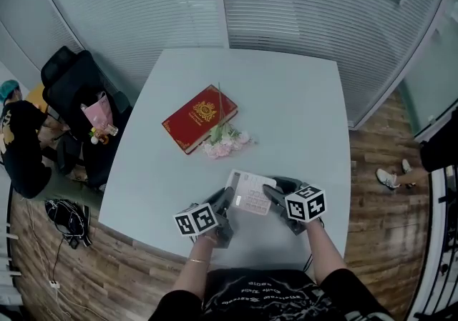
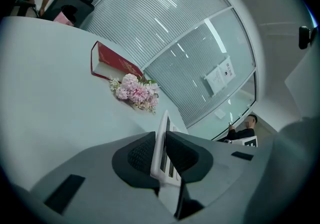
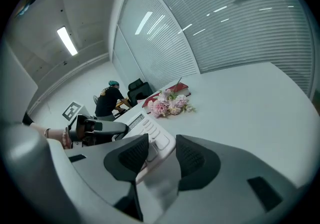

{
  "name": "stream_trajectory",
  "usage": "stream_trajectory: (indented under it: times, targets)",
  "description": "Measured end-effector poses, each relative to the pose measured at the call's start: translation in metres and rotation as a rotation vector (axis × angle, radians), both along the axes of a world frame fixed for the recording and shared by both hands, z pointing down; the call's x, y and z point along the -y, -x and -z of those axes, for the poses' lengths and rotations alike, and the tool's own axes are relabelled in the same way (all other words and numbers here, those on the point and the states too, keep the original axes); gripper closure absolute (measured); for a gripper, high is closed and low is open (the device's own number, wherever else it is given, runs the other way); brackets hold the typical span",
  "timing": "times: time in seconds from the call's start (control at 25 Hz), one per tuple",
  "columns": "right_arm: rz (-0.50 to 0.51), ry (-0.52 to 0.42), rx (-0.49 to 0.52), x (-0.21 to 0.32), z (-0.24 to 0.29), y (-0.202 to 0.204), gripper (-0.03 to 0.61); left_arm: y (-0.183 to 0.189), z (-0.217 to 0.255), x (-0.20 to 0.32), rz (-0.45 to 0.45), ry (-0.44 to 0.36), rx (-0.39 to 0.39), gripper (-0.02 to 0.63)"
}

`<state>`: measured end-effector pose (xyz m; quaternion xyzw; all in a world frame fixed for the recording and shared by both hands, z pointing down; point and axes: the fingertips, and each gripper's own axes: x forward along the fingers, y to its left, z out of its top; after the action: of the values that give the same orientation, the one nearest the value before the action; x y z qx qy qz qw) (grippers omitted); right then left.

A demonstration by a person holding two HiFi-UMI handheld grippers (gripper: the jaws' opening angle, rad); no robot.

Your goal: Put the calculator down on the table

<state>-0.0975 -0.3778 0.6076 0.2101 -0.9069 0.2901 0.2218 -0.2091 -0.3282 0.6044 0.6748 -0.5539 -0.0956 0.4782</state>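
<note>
One calculator point(image 1: 249, 193), low in the middle of the head view, is held over the near part of the table point(image 1: 300, 112) between two grippers. At its left, the left gripper point(image 1: 225, 202) is nearly closed and pinches the thin side edge-on. At its right, the right gripper point(image 1: 271, 195) stands wider and clasps a corner, with one pad over the keys. The calculator looks like light, stiff, smooth plastic and is probably slippery, so it is best held by the rims, not the keys or display. Further up the table lie one red book point(image 1: 199, 118) and, right of it, one bunch of pink flowers point(image 1: 225, 142).
</note>
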Motion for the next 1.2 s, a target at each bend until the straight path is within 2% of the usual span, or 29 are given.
stream_trajectory:
  times: [0.2,0.32,0.52,0.8,1.2]
  targets:
    - [-0.008,0.012,-0.037,0.029,-0.016,-0.003,0.399,-0.004,-0.013,0.029,-0.023,0.046,0.057,0.54]
    - [-0.019,0.017,-0.056,0.046,-0.023,-0.006,0.4,-0.009,-0.02,0.045,-0.027,0.065,0.04,0.54]
    - [-0.075,0.042,-0.081,0.065,-0.04,-0.021,0.399,-0.021,-0.033,0.069,-0.07,0.093,0.064,0.54]
    - [-0.144,0.018,-0.132,0.085,-0.056,-0.036,0.393,-0.033,-0.05,0.095,-0.118,0.148,0.129,0.532]
    - [-0.153,0.046,-0.171,0.095,-0.067,-0.038,0.39,-0.032,-0.052,0.111,-0.138,0.148,0.211,0.529]
